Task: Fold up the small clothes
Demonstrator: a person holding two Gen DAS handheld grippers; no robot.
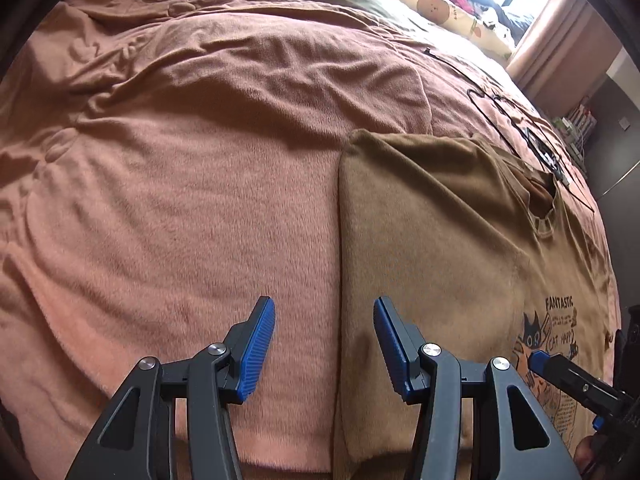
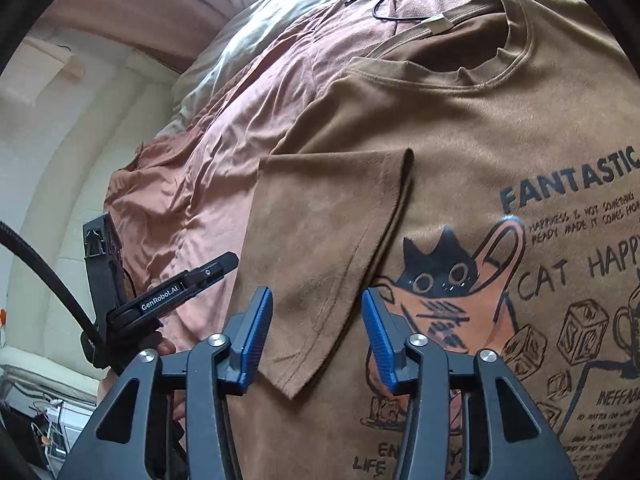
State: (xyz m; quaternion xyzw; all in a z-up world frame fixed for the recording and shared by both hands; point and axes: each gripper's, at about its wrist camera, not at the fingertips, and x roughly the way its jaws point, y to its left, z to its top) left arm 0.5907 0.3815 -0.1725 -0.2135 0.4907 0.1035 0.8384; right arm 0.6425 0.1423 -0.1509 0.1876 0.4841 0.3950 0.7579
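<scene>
both grippers, left gripper (image 1: 324, 344) and right gripper (image 2: 317, 336), gape wide, empty, over the brown t-shirt (image 2: 460, 128).

The shirt (image 2: 460, 168) lies flat on the blanket (image 1: 180, 200) under my right gripper (image 2: 316, 336), one sleeve (image 2: 320, 240) folded over it between my fingers. My left gripper (image 1: 324, 344) straddles the shirt's edge. A cable (image 2: 400, 4) lies beyond the collar.

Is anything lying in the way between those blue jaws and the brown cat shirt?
Nothing visible does. The right gripper hangs open directly over the T-shirt and its folded-in sleeve. The left gripper is open above the shirt's folded edge. The black cable lies farther off, near the collar.
</scene>
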